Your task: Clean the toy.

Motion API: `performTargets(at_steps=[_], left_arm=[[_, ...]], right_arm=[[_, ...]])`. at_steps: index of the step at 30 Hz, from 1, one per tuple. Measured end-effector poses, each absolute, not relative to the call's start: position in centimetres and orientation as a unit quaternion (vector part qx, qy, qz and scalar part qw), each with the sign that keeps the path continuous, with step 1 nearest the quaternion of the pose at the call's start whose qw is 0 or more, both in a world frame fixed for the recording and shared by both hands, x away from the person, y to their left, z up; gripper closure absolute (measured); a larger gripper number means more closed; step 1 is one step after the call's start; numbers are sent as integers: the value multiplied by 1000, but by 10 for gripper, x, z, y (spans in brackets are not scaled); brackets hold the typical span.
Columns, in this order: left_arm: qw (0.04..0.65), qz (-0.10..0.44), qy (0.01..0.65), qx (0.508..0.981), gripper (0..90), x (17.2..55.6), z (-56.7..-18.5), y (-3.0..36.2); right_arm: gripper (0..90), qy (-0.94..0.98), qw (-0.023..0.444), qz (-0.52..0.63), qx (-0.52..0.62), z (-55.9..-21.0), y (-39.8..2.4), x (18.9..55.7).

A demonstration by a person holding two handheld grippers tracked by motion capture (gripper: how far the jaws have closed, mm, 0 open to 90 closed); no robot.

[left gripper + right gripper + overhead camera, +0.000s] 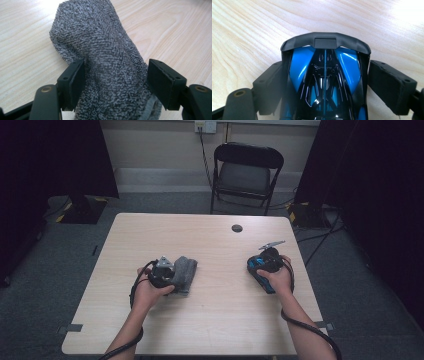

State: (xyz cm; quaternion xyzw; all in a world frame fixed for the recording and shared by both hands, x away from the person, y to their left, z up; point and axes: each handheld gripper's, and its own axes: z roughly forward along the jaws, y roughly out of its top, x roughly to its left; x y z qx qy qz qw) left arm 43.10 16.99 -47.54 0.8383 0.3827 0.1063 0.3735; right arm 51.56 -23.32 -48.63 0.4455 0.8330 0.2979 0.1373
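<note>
**Both jaws slack: cloth at left, toy car at right**

Left side. The left hand-held gripper (172, 272) rests low on the bench (215, 320), toward its left half. A grey cloth (105, 62) lies between its jaws, bunched into a soft roll that runs away from the camera across the wood. In the left gripper view the left pad sits against the nap of the fabric, while the right pad stands off with a visible gap; the jaws are part open and nothing is gripped. The cloth rests on the bench under its own weight.

Handling judgement, cloth: light, limp and compressible, with a looped towelling surface that should give good friction. It will not break, but it will sag and unroll if taken by a single layer. The best hold is across the thick middle of the roll, squeezed well down so that all folds are caught.

Right side. The right hand-held gripper (260, 262) lies on the right half of the bench, well apart from the cloth. A blue and black toy car (324, 82) sits between its jaws, the rear wing farthest from the camera. Both pads stand just clear of the body sides; the jaws are open and the car rests on the bench.

Handling judgement, car: light, rigid, glossy plastic, likely slippery under the pads and free to roll on its wheels. The wing looks thin and breakable. Take hold across the flat flanks at mid-body, not on the wing.
</note>
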Motion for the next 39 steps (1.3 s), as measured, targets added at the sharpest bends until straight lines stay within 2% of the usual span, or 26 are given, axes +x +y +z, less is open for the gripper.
performTargets(at_steps=[8,16,26,39], left_arm=[[372,103,396,833,269,431,-470,170],[376,104,404,827,192,429,-466,169],[381,105,390,832,160,425,-453,168],[390,95,370,838,160,416,-442,162]], right_arm=[[136,818,132,325,455,-478,-237,516],[135,813,131,334,458,-472,-241,512],[135,818,131,347,439,-460,-233,500],[135,837,120,352,401,-452,-221,481]])
